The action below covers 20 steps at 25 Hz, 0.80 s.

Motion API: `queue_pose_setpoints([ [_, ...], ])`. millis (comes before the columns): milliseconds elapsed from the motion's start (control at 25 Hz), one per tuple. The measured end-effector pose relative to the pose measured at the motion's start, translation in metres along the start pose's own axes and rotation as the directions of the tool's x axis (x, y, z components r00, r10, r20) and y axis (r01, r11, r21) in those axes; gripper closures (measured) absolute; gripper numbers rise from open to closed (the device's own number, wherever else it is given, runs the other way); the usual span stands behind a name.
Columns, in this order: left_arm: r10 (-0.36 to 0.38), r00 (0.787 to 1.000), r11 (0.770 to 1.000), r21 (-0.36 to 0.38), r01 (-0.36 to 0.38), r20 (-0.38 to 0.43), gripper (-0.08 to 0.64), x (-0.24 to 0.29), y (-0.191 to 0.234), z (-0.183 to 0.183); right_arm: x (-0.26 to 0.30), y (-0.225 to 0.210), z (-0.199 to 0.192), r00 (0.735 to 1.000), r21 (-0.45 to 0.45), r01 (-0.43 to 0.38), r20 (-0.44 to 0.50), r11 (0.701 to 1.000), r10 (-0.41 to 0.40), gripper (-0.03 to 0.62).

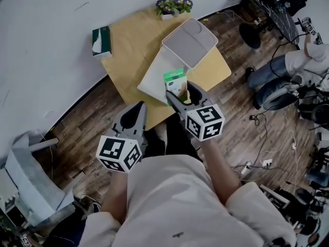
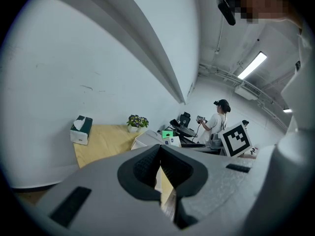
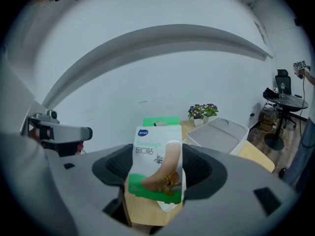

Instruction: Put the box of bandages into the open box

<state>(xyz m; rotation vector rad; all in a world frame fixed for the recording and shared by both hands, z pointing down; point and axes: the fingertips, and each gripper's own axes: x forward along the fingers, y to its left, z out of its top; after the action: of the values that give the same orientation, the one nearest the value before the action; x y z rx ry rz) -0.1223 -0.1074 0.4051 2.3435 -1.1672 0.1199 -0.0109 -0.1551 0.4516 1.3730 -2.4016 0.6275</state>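
The box of bandages (image 1: 176, 81), green and white with a cartoon print, hangs upright between the pads of my right gripper (image 1: 180, 91), which is shut on it. The right gripper view shows the box of bandages (image 3: 157, 163) filling the gap between the jaws. It hovers over the near edge of the white open box (image 1: 153, 80), whose lid (image 1: 190, 42) stands tilted back behind it. The open box (image 3: 221, 132) lies ahead and to the right in the right gripper view. My left gripper (image 1: 135, 112) is shut and empty, low over the floor before the table; its jaws meet in the left gripper (image 2: 158, 168) view.
The wooden table (image 1: 128, 50) also carries a green tissue box (image 1: 102, 41) at its left corner and a flower pot (image 1: 174, 6) at the back. A grey chair (image 1: 25, 174) stands at the lower left. A seated person (image 1: 303, 60), equipment and cables fill the floor at right.
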Motion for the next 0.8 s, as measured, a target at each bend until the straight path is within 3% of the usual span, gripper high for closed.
queue_pose_setpoints([
  [800, 0.049, 0.999, 0.998, -0.034, -0.05, -0.021, 0.561, 0.032, 0.016, 0.005, 0.067, -0.02, -0.041, 0.98, -0.075, -0.067, -0.19, 0.995, 0.051, 0.275],
])
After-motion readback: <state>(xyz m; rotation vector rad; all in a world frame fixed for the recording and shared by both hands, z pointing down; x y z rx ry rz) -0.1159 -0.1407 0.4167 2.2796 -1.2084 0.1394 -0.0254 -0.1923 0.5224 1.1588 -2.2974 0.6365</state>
